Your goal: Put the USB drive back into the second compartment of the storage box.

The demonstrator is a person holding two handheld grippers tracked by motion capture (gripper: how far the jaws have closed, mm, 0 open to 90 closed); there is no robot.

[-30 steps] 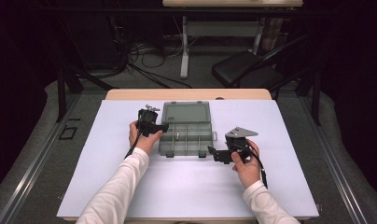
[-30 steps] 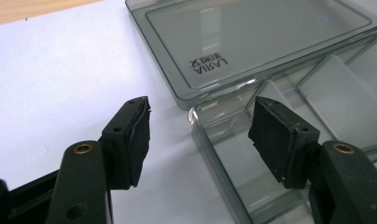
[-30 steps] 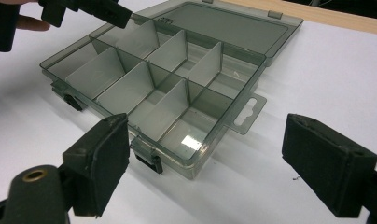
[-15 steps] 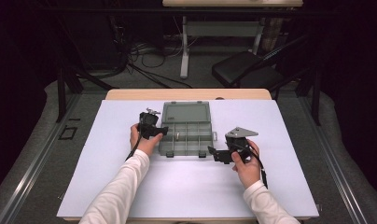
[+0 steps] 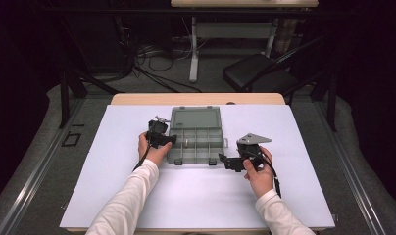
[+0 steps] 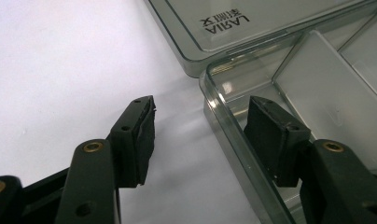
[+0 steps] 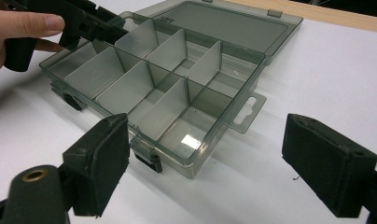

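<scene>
White sheet (image 5: 196, 196) over wooden table (image 5: 137, 99)

Table: I am looking at a wooden table (image 5: 137, 99) that is showing a thin strip of wood along its far edge.
Cover: A big white sheet (image 5: 294, 161) is lying flat on the table and is covering almost all of it.
Box: A grey see-through box (image 5: 196, 142) is sitting on the white sheet, near the middle and toward the far side.
Lid: The lid (image 5: 195, 117) is lying open and flat on the sheet behind the box.
Inside: Thin walls are splitting the box into little rooms.
Tab: A small clear tab (image 7: 247, 109) is sticking out from one side of the box and is resting on the sheet.
</scene>
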